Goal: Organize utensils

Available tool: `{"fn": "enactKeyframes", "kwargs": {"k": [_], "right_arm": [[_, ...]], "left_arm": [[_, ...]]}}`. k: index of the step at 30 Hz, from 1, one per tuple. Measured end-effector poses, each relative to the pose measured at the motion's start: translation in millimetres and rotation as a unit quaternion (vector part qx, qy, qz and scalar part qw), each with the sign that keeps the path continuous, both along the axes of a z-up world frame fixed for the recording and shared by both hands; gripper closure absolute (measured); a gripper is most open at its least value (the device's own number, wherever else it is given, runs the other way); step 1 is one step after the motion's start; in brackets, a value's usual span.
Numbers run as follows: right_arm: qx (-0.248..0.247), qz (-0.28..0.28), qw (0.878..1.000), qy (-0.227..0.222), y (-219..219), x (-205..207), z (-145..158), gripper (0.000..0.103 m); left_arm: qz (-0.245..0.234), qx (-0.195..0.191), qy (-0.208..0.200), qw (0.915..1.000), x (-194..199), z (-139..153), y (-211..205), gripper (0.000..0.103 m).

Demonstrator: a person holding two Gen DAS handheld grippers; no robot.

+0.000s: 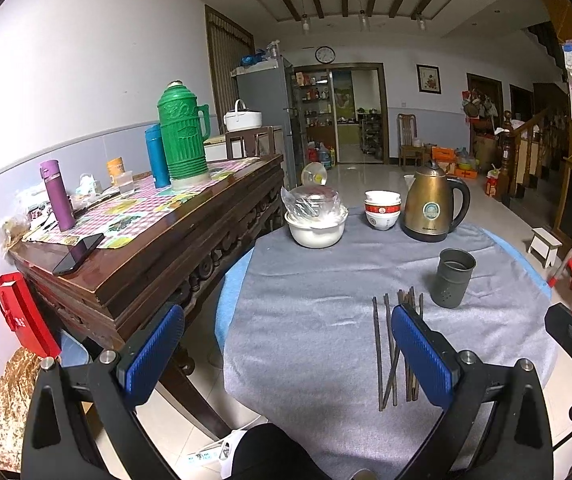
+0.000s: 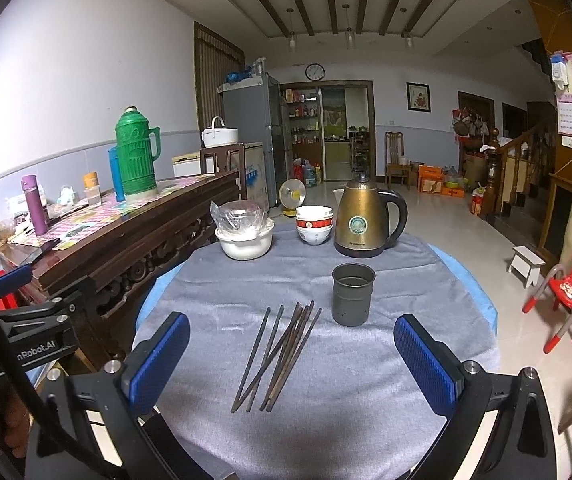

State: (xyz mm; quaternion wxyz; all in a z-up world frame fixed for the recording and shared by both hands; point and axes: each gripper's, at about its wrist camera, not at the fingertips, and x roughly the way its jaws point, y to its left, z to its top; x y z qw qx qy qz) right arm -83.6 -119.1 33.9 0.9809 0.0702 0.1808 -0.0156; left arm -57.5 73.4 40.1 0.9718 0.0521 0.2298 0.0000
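Note:
Several dark chopsticks (image 2: 279, 354) lie loose in a fan on the grey cloth (image 2: 326, 400) of the round table. A dark metal holder cup (image 2: 353, 294) stands upright and empty just behind them to the right. My right gripper (image 2: 292, 354) is open and empty, hovering above the chopsticks. My left gripper (image 1: 288, 350) is open and empty over the table's left part; its right finger (image 1: 422, 354) covers part of the chopsticks (image 1: 384, 354). The cup (image 1: 456, 278) shows behind them there.
At the table's far side stand a gold kettle (image 2: 366, 222), stacked bowls (image 2: 314, 224) and a white pot (image 2: 244, 240) with plastic wrap. A wooden sideboard (image 1: 157, 248) with thermoses and a phone stands left. A red chair (image 2: 570, 292) and small stool (image 2: 528, 266) stand right.

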Motion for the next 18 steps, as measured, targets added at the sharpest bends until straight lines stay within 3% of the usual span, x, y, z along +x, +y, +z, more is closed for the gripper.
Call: {"fn": "enactKeyframes", "kwargs": {"k": [5,18], "right_arm": [[-0.033,-0.003,0.999,0.020,2.7,4.9,-8.0,0.000],[-0.028,-0.003,0.999,0.024,2.3,5.7,-5.8,0.000]], "left_arm": [[0.004,-0.001,0.000,1.0000,0.7,-0.3,1.9,0.000],[0.005,-0.001,0.001,1.0000,1.1,-0.7,4.7,0.000]]}}
